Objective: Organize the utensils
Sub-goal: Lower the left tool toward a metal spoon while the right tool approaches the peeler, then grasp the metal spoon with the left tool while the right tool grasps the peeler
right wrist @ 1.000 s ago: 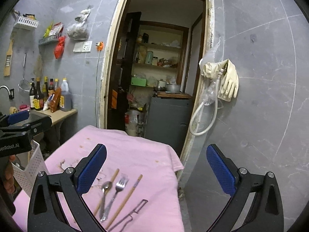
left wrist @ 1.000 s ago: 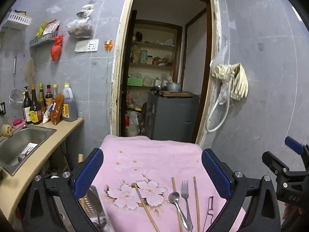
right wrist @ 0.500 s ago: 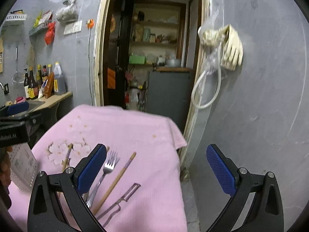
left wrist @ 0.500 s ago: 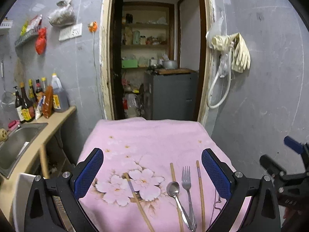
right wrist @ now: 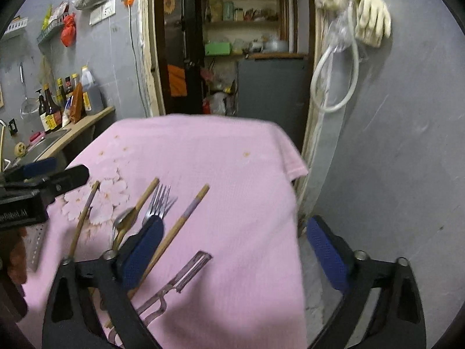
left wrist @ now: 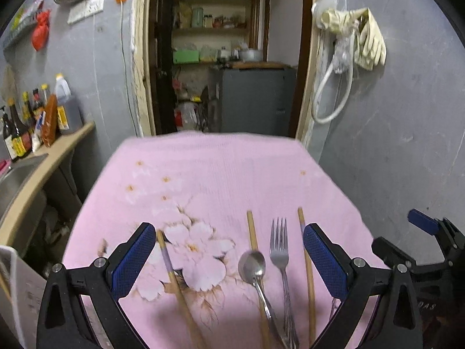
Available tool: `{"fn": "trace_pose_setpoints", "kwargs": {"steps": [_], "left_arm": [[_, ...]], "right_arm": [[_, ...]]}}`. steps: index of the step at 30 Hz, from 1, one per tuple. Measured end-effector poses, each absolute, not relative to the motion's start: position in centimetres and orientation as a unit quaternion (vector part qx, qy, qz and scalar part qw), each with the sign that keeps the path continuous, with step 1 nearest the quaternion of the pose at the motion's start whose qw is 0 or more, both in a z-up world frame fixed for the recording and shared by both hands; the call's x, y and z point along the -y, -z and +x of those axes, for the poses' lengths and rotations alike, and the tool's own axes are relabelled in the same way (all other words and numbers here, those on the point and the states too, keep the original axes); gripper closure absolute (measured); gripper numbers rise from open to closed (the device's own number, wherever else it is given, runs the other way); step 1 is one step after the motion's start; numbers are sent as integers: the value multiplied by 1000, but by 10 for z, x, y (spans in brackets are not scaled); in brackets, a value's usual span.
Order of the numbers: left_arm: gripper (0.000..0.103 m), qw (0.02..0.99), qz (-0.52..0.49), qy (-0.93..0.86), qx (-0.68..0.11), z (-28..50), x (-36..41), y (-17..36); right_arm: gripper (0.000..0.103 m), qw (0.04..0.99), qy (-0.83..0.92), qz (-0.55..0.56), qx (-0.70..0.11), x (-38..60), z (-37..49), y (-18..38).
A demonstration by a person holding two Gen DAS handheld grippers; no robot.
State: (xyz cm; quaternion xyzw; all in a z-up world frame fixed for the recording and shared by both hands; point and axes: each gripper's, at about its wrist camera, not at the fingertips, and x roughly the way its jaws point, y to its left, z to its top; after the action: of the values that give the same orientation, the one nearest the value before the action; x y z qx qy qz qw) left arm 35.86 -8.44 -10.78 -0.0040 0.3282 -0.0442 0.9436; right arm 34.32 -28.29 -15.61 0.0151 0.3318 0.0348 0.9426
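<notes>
Lying on a pink flowered cloth [left wrist: 221,174] that covers the bench are the utensils: a spoon [left wrist: 252,263], a fork [left wrist: 279,250], several wooden chopsticks and a metal peeler [right wrist: 186,276]. From the left wrist view, the left tool [left wrist: 229,257] hangs just above the cloth with its blue-padded jaws spread wide and nothing pressed between them; the spoon, the fork and one chopstick [left wrist: 252,229] sit in the gap between the jaws. A second chopstick [left wrist: 306,264] runs just inside the right-hand pad, and a third chopstick [left wrist: 171,267], with a pale lilac band, lies slanted beside the left-hand pad across the printed white blossoms. The fork's tines point away from the camera, and the spoon's bowl lies just left of the fork, its handle angling toward the fork's handle lower down. From the right wrist view, the right tool [right wrist: 235,250] stands over the right half of the cloth, jaws broad but closing, with only bare cloth and the peeler's head in the space between them; no pad presses on anything. Its left-hand pad overlaps the fork's handle in the picture, and the banded chopstick passes beside it. The peeler lies nearest the camera, its blade end pointing up and right. At the left edge a white perforated basket [right wrist: 35,244] shows beside the other tool's body. Beyond the cloth, bottles [right wrist: 58,101] line a counter by a sink [right wrist: 49,141], and pale rubber gloves [right wrist: 369,20] hang on the grey wall next to an open doorway.
</notes>
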Motion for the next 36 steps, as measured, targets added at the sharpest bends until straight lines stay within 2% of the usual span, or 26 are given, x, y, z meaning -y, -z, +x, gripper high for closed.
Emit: {"fn": "trace_pose_setpoints", "kwargs": {"steps": [3, 5, 7, 10, 15, 19, 22, 29, 30, 31, 36], "left_arm": [[7, 935, -5, 52, -350, 362, 86, 124], [15, 929, -8, 58, -366, 366, 87, 133], [20, 923, -10, 62, -378, 369, 87, 142], [29, 915, -14, 69, -396, 374, 88, 154], [38, 906, -22, 74, -417, 379, 89, 168], [50, 894, -34, 79, -440, 381, 89, 178], [58, 889, -37, 75, -450, 378, 91, 185], [67, 884, -32, 74, -461, 383, 92, 184], [69, 883, -30, 73, -463, 385, 93, 183], [76, 881, -30, 76, -467, 386, 94, 183], [87, 870, -52, 79, -483, 391, 93, 180]], "right_arm": [[27, 933, -49, 28, -355, 279, 347, 169], [34, 926, -60, 36, -371, 275, 348, 179], [45, 920, -70, 40, -384, 268, 350, 188], [53, 914, -81, 43, -396, 262, 351, 199], [57, 907, -83, 47, -409, 251, 353, 213], [66, 899, -83, 47, -428, 246, 357, 221], [66, 896, -77, 41, -436, 244, 360, 223], [66, 892, -58, 32, -446, 235, 366, 223], [68, 892, -54, 32, -448, 234, 366, 223], [76, 892, -51, 32, -448, 234, 367, 222], [81, 883, -45, 80, -460, 249, 371, 221]]}}
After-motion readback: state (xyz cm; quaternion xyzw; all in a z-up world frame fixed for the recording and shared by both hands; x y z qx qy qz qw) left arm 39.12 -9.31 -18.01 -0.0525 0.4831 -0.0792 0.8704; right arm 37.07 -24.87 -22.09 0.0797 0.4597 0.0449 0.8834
